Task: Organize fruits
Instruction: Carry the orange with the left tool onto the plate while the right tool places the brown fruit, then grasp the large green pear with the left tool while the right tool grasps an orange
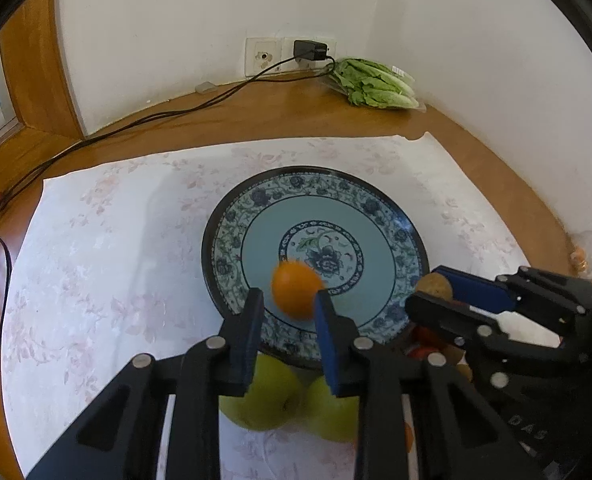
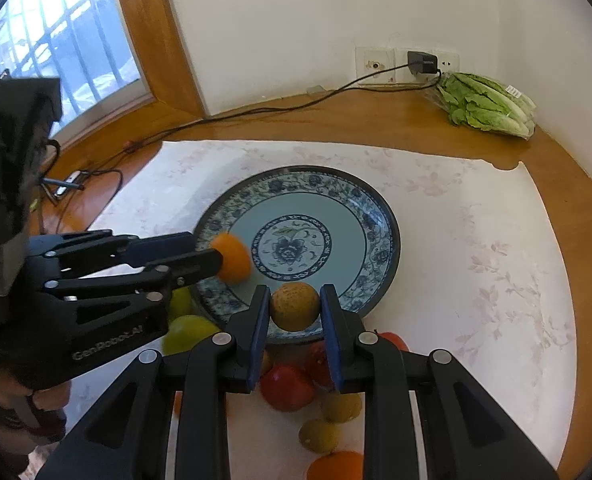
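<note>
A blue patterned plate point(image 1: 256, 216) point(image 2: 372, 220) sits on a white floral cloth. My left gripper point(image 1: 289, 300) point(image 2: 220, 254) holds an orange point(image 1: 296, 290) point(image 2: 234, 258) over the plate's near left part; the orange looks blurred. My right gripper point(image 2: 295, 306) point(image 1: 432, 292) is shut on a brownish-yellow round fruit point(image 2: 295, 306) point(image 1: 436, 286) above the plate's near rim. Two green apples point(image 1: 264, 396) lie below the left gripper. Red fruits point(image 2: 288, 388), small yellow-brown fruits point(image 2: 342, 406) and another orange point(image 2: 336, 466) lie on the cloth near me.
A bag of lettuce point(image 1: 376, 84) point(image 2: 488, 106) lies in the far corner by a wall socket with a charger point(image 1: 310, 50). Its cable point(image 1: 136, 124) runs left across the wooden table point(image 1: 256, 120). A window point(image 2: 56, 40) is at left.
</note>
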Demonstrator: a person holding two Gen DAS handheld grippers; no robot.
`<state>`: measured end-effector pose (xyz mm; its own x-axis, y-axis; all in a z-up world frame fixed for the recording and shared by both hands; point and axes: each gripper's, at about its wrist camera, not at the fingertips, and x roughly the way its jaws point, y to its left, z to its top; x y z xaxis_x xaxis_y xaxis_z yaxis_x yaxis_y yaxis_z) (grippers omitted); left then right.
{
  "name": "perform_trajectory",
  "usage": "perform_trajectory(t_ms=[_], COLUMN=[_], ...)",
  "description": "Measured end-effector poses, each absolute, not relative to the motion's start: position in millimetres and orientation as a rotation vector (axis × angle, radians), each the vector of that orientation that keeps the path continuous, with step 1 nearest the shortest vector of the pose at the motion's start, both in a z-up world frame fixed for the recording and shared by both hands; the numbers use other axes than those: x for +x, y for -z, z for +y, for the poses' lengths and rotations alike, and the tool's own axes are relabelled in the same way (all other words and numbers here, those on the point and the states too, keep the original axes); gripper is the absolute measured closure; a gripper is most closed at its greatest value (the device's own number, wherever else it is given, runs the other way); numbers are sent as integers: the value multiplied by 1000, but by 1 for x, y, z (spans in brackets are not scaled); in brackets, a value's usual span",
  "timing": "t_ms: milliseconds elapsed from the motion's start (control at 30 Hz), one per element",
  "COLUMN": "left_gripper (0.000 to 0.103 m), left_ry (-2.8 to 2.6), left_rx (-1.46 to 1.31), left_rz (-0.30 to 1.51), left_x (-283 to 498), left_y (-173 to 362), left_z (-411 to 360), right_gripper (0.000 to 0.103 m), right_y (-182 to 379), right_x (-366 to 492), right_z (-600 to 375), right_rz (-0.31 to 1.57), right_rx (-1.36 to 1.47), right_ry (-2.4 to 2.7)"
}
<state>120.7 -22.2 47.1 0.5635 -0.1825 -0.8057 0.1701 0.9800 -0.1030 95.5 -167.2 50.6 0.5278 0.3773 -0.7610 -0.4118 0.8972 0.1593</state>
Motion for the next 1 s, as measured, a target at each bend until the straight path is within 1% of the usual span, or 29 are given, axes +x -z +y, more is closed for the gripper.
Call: perform_trajectory(t_ms=[467,500,533,633,700,800,833,1000], left_gripper=[75,71,66,56,53,46,43,34], left_ry=[223,226,229,220,218,216,214,193], left_rx=[-35,-35,-36,-30,-25,-17,-14,0], left_rz=[983,982,979,968,965,961,959,947], left_x=[122,121,120,116,114,109,108,98], left_y=[-36,-37,-39,-44,-47,-51,-52,-57], left_z=[-21,-21,-20,-20,-20,-20,-20,-20], right_gripper=[77,77,76,67,61,55,55,52], right_y=[-34,-34,-35,-38,-41,-44,-46,-53], right_x=[111,110,110,108,107,104,101,87], right_z=[-165,-166,-167,-171,-175,-180,-183,-190], right_rz=[942,941,939,928,917,913,908,894], right_rx=[-44,-41,-36,-23,-6,8,11,35], right_ry=[-456,-457,-457,-442,-437,-430,-428,-424])
